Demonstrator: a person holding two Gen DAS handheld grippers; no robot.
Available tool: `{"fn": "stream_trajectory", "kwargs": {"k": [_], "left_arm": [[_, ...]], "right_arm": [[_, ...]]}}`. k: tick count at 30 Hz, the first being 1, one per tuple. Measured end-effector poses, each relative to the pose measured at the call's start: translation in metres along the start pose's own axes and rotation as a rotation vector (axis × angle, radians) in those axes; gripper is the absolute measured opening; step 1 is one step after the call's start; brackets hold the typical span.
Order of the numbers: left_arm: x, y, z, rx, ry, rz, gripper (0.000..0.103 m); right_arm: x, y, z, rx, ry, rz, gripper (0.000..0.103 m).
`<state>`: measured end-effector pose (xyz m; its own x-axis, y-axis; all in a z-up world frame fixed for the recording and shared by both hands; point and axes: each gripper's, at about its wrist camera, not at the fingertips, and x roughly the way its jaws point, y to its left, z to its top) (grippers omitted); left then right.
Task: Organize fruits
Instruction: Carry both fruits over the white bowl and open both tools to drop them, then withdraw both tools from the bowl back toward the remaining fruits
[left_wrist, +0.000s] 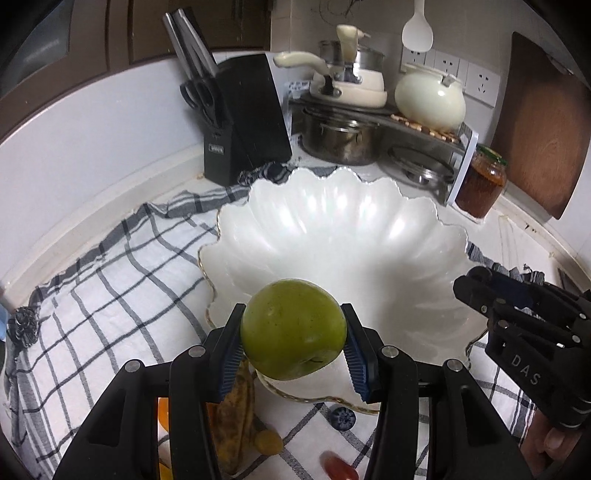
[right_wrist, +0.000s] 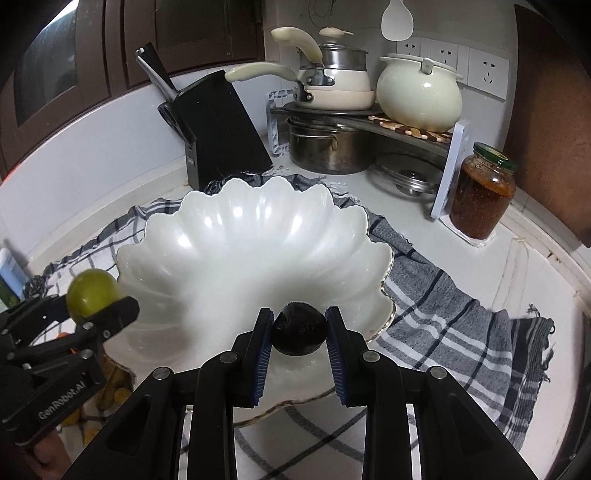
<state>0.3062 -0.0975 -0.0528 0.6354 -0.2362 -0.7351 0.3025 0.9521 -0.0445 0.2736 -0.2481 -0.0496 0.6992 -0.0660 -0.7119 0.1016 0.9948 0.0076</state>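
Observation:
My left gripper (left_wrist: 293, 332) is shut on a green apple (left_wrist: 293, 328), held over the near rim of a large white scalloped bowl (left_wrist: 332, 229). My right gripper (right_wrist: 300, 328) is shut on a small dark round fruit (right_wrist: 299, 328), also above the near part of the bowl (right_wrist: 240, 243). In the right wrist view the left gripper (right_wrist: 96, 310) with the green apple (right_wrist: 92, 299) shows at the left edge. The right gripper's black body (left_wrist: 524, 317) appears at the right of the left wrist view. The bowl holds nothing.
A checked cloth (left_wrist: 122, 266) lies under the bowl. A brown banana (left_wrist: 236, 406), a small yellow fruit (left_wrist: 267, 443), a red fruit (left_wrist: 340, 469) and a blueberry (left_wrist: 341, 417) lie near me. Behind stand a knife block (left_wrist: 243, 122), pots (left_wrist: 340, 140) and a jar (left_wrist: 482, 184).

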Motion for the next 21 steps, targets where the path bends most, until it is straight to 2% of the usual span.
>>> {"fn": "stream_trajectory", "kwargs": {"k": [4, 5, 6, 7, 9, 12, 14, 21], "left_arm": [[0.003, -0.002, -0.003, -0.001, 0.024, 0.000, 0.049], [0.002, -0.002, -0.003, 0.001, 0.019, 0.003, 0.053], [-0.001, -0.002, -0.003, 0.003, 0.010, 0.011, 0.061], [-0.003, -0.002, -0.003, 0.003, 0.002, 0.016, 0.065], [-0.009, 0.000, -0.001, -0.003, -0.018, 0.020, 0.073], [-0.016, 0.001, 0.002, 0.001, -0.032, 0.035, 0.074], [-0.019, 0.003, 0.001, -0.004, -0.036, 0.037, 0.079], [-0.034, 0.008, 0.001, -0.027, -0.056, 0.054, 0.091]], "right_arm": [[-0.002, -0.001, 0.001, 0.007, -0.006, 0.003, 0.031], [-0.002, -0.001, 0.001, 0.004, -0.006, 0.001, 0.033], [-0.003, 0.000, 0.001, 0.002, -0.009, 0.000, 0.040], [-0.004, 0.000, 0.001, 0.001, -0.013, -0.004, 0.046], [-0.008, -0.001, 0.002, 0.002, -0.034, -0.030, 0.064], [-0.015, -0.002, 0.003, 0.004, -0.064, -0.064, 0.075], [-0.019, -0.002, 0.004, 0.006, -0.078, -0.083, 0.083], [-0.035, 0.001, 0.006, 0.013, -0.107, -0.107, 0.087]]}}
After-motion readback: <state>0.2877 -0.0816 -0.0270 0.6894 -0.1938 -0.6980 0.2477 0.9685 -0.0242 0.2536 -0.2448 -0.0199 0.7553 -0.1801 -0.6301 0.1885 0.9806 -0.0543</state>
